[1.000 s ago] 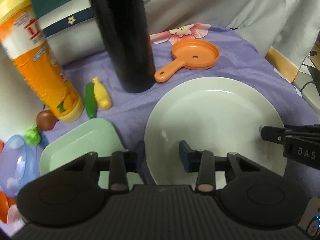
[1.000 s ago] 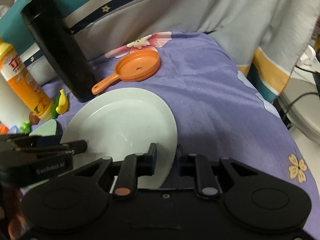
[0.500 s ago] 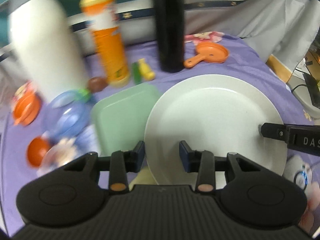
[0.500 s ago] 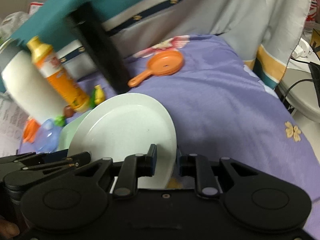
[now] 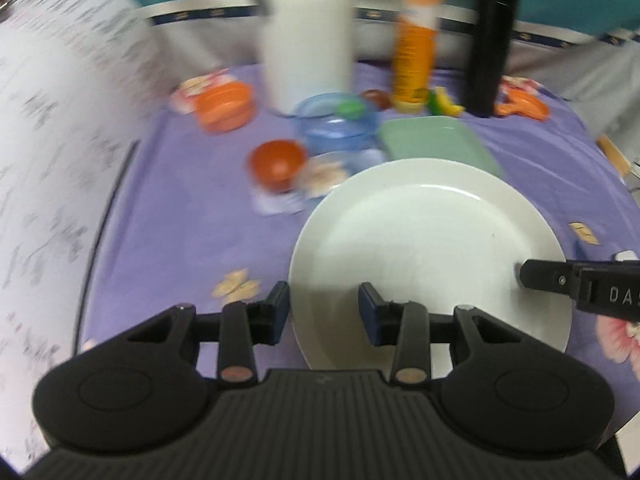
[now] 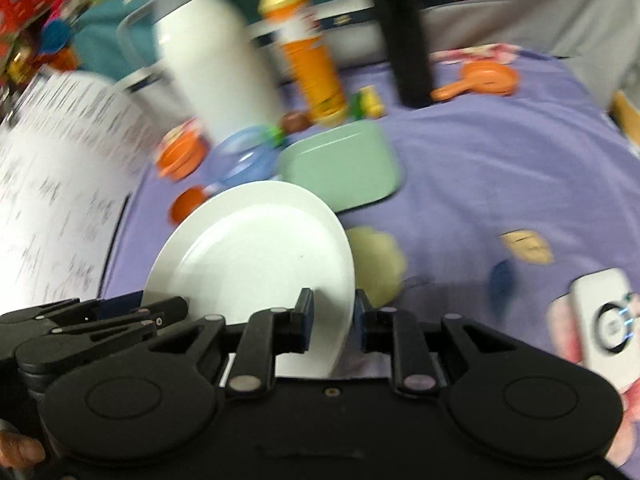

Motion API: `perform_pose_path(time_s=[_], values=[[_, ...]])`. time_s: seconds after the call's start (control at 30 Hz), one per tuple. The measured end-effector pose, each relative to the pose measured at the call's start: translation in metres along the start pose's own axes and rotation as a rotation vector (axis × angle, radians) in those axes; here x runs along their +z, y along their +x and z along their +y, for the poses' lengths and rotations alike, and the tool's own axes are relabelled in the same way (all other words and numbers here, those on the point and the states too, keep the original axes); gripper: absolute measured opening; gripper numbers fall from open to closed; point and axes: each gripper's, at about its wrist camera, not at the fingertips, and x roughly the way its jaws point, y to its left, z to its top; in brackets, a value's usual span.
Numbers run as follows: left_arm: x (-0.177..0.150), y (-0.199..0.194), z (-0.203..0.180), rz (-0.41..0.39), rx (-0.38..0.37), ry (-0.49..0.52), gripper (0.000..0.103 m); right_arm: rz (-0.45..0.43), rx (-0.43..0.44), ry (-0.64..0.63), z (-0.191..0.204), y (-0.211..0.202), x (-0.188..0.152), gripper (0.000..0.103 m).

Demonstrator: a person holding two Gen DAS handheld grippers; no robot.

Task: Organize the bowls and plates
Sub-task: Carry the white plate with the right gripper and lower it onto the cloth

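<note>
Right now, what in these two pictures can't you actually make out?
- Print on the orange bottle: motion blur in both views.
- Text on the white sheet: smeared by blur, cut by the left edge.
- Yellowish thing: partly behind the white plate in the right view.
- Tops of the white flask and black cylinder: cut off.
- Left gripper contact with the plate: unclear.

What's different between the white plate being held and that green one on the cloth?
The white plate is round; the green plate is squarish with rounded corners. The white plate is tilted, gripped at its rim by the left gripper and the right gripper; the green plate lies flat on the purple cloth, untouched. The white plate also looks larger, though it is nearer. Both are plain, shallow and empty.
</note>
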Motion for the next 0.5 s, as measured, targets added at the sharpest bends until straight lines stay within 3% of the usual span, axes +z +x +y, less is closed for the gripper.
perform_pose_path(time_s=[0.23, 0.5], values=[[-0.042, -0.011, 0.078, 0.026, 0.047, -0.11, 0.037, 0.075, 0.046, -0.11, 0.076, 0.018, -0.022, 0.023], [-0.071, -0.002, 0.123, 0.065, 0.048, -0.177, 0.037, 0.156, 0.045, -0.199, 0.132, 0.036, -0.046, 0.023]])
